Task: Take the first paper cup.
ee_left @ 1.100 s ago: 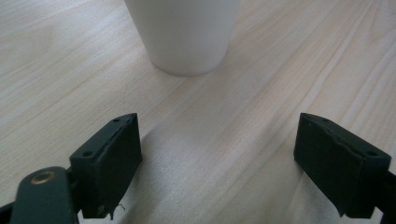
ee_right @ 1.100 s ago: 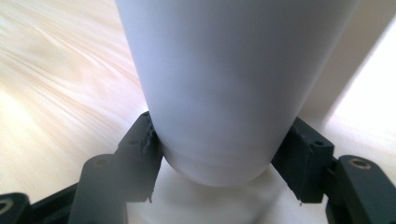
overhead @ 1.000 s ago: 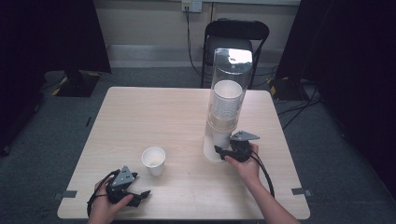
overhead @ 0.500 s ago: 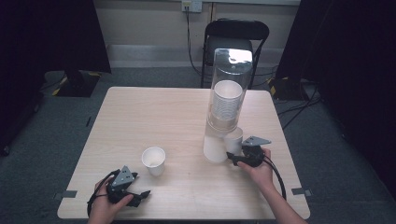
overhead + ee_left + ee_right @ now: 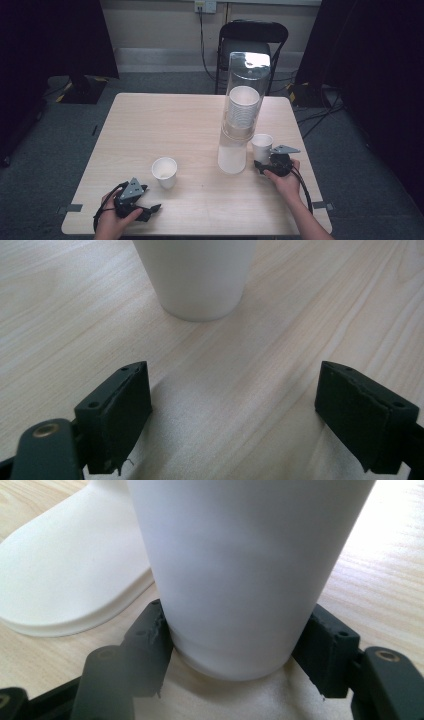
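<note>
A tall clear cup dispenser [image 5: 241,115] stands right of centre with a stack of white cups inside. Just to its right, my right gripper [image 5: 262,162] is shut on a single white paper cup [image 5: 262,147]. In the right gripper view the jaws press both sides of the cup's [image 5: 240,570] lower part, and its bottom sits at or just above the tabletop. A second white cup [image 5: 164,172] stands upright at the front middle. My left gripper [image 5: 152,209] rests open near the front left edge, pointing at that cup [image 5: 197,277], with nothing between its jaws.
The dispenser's white base [image 5: 75,580] lies close to the left of the held cup. The light wooden table [image 5: 165,125] has a black chair [image 5: 255,35] behind its far edge. Dark curtains flank the room, and cables run along the floor at right.
My right gripper has drawn away from the dispenser's foot toward the right, with a white cup in its jaws. The left gripper and the front cup have stayed put.
</note>
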{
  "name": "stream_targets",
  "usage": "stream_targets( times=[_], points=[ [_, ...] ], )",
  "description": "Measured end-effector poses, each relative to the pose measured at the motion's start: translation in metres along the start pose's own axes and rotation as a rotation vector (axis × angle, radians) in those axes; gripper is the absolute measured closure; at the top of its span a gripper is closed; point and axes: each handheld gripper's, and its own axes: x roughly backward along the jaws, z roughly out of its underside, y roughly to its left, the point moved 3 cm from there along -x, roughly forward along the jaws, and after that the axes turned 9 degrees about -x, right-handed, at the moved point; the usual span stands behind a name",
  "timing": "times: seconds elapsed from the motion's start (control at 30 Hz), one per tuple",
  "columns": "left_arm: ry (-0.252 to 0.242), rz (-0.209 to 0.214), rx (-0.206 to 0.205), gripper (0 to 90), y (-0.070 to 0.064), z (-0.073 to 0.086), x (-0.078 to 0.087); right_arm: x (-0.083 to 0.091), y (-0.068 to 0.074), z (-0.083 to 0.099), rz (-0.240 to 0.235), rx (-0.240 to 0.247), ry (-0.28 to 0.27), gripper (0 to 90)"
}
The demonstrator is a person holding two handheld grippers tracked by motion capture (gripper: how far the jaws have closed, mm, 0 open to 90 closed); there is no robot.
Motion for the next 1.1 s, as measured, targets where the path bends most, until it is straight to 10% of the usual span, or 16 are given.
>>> stream_targets(
  times=[1.1],
  points=[
    [0.001, 0.0, 0.0, 14.3, -0.0001, 0.0, 0.0001, 0.0014, -0.0023, 0.002, 0.031, 0.01, 0.012, 35.6]
  ],
)
